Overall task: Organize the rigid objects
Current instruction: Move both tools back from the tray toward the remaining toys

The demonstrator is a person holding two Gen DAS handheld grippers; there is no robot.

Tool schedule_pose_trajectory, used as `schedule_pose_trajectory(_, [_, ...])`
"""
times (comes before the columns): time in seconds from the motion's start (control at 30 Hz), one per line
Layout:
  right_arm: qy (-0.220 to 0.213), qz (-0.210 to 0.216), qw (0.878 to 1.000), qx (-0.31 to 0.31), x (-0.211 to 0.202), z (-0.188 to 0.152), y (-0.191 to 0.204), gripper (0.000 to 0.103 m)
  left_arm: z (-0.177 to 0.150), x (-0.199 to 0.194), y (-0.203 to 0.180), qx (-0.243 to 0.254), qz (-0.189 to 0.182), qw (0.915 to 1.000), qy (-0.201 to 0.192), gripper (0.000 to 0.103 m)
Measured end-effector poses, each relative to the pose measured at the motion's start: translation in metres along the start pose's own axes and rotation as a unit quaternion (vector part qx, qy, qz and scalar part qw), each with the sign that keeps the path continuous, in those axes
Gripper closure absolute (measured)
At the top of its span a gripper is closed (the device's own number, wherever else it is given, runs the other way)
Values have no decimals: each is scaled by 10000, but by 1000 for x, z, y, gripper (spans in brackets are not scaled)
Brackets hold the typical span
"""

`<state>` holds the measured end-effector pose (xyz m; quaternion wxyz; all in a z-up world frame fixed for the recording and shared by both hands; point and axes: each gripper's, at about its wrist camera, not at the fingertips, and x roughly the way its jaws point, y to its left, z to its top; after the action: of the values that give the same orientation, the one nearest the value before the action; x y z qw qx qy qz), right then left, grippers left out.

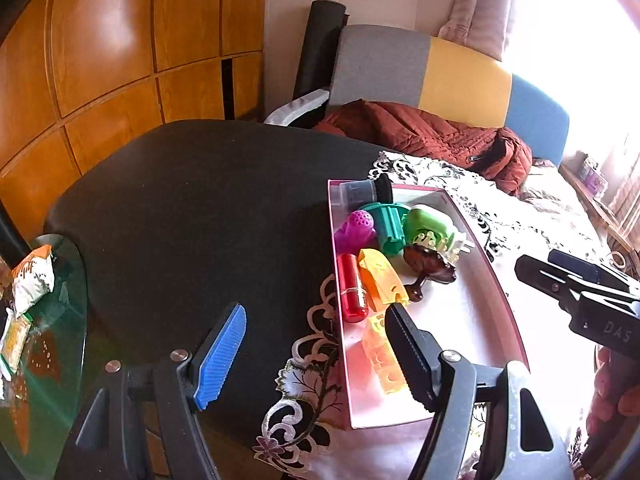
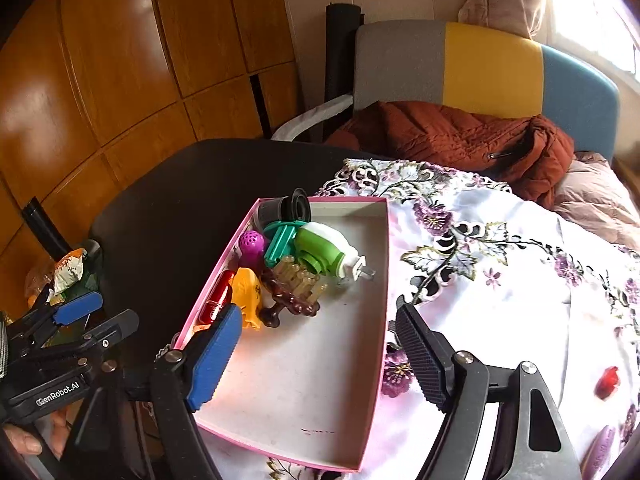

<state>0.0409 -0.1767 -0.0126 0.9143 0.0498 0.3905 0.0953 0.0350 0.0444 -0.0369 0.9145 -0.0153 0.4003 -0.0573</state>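
A shallow pink-rimmed box lies on a floral cloth. Several small items crowd its far left corner: a black cup, a purple perforated piece, a teal part, a green-and-white device, a red tube, an orange piece and a brown hair claw. My right gripper hangs open above the box floor, holding nothing. My left gripper is open over the box's left rim, near a yellow block, and is empty. A small red object lies on the cloth at the right.
The cloth covers the right part of a black round table. A chair with a rust jacket stands behind it. To the left a glass side table carries snack packets. Wooden cabinet doors fill the left background.
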Motion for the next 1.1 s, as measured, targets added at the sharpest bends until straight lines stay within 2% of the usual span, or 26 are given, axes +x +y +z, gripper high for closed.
schedule_pose_trajectory(0.3, [-149,-349,9991,211,-31,-10,-39,19,-2,-7,-22,328,-106,9994,-48,30])
schedule_pose_trajectory(0.5, [-212,-769,9952,559,-52,-18,-85,18,-6,-9,-38,573,-233,9981,-35,30])
schedule_pose_trajectory(0.7, [-306,-1310,9858,1004,-77,-28,-141,18,-9,-7,-56,805,-327,9962,27,30])
schedule_pose_trajectory(0.83, [-387,-1701,9754,1347,-95,-35,-179,16,-12,-6,-66,952,-393,9947,64,30])
schedule_pose_trajectory(0.93, [-466,-2074,9633,1637,-108,-43,-209,15,-13,-5,-74,1066,-441,9933,90,30])
schedule_pose_trajectory(1.03, [-575,-2438,9465,2036,-118,-57,-240,15,-15,-4,-82,1162,-483,9920,120,30])
schedule_pose_trajectory(1.1, [-693,-2756,9289,2375,-124,-69,-261,15,-16,-3,-87,1237,-502,9910,131,30])
